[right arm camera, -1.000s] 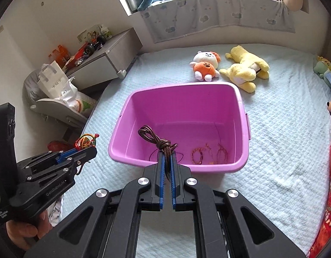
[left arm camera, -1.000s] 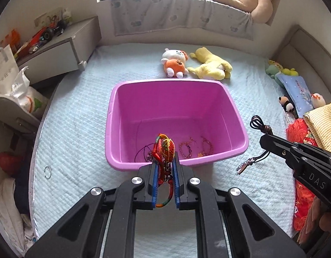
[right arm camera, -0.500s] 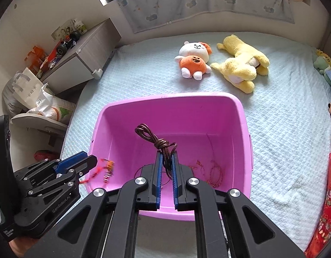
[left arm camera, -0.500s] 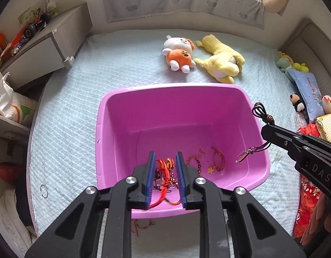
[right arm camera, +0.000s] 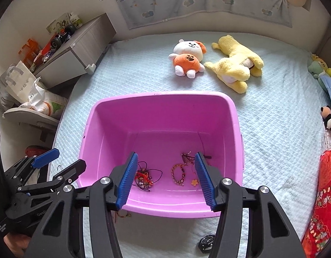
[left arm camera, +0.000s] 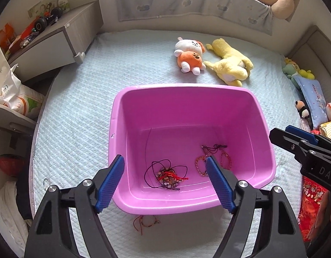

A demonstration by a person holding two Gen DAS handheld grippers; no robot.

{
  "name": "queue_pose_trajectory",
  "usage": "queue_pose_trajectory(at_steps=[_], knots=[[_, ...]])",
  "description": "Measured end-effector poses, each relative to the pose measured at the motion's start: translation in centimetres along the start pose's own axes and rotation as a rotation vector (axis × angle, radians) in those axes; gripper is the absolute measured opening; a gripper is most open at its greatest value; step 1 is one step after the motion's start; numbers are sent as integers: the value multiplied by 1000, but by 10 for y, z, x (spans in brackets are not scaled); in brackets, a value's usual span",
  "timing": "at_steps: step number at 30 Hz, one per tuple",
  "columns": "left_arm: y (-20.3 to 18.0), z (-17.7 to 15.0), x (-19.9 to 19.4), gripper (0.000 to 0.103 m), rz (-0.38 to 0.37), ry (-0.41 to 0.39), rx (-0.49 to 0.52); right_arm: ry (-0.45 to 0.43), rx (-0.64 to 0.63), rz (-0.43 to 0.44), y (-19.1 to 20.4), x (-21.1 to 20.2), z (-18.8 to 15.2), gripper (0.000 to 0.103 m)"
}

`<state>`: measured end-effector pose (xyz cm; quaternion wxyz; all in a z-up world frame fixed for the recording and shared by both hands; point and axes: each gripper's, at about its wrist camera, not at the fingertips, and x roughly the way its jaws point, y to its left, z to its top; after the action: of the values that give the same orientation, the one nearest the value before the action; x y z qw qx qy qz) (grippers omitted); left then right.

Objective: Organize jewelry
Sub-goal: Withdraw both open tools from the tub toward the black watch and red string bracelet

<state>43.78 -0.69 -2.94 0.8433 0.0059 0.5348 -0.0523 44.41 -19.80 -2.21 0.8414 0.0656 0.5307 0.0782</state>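
Note:
A pink tub (left arm camera: 187, 86) sits on the pale blue bed. On its floor lie a red beaded bracelet tangled with black cord (left arm camera: 168, 175), braided bracelets (left arm camera: 202, 166) and a dark cord necklace (left arm camera: 215, 147). My left gripper (left arm camera: 164, 161) hangs over the tub's near side, its jaws opening with nothing between them. My right gripper (right arm camera: 166, 157) also hangs over the near rim (right arm camera: 165, 94), its jaws opening and empty. The red bracelet (right arm camera: 144, 177) and the cord necklace (right arm camera: 188, 158) lie below it. Each gripper shows in the other view, the right gripper (left arm camera: 294, 137) and the left gripper (right arm camera: 68, 158).
A loose red bracelet (left arm camera: 144, 223) lies on the bed in front of the tub, and a small ring (left arm camera: 46, 182) to its left. Two plush toys (left arm camera: 189, 58) lie beyond the tub. A grey cabinet (left arm camera: 58, 43) stands at left, red cloth (left arm camera: 311, 204) at right.
Both grippers moved forward over the tub and opened. The red bracelet left the left gripper and the brown cord left the right one; both now lie in the tub.

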Motion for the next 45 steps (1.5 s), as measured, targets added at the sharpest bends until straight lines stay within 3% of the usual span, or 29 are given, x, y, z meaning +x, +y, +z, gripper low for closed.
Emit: queue_pose_trajectory(at_steps=[11, 22, 30, 45], knots=[[-7, -24, -36, 77, -36, -35, 8, -18, -19, -28, 7, -34, -31, 56], [-2, -77, -70, 82, -58, -44, 9, -18, -29, -32, 21, -68, -78, 66], [8, -125, -90, 88, -61, -36, 5, 25, 13, -28, 22, -81, -136, 70], [7, -218, -108, 91, -71, -41, 52, 82, 101, -64, 9, -105, -267, 71]])
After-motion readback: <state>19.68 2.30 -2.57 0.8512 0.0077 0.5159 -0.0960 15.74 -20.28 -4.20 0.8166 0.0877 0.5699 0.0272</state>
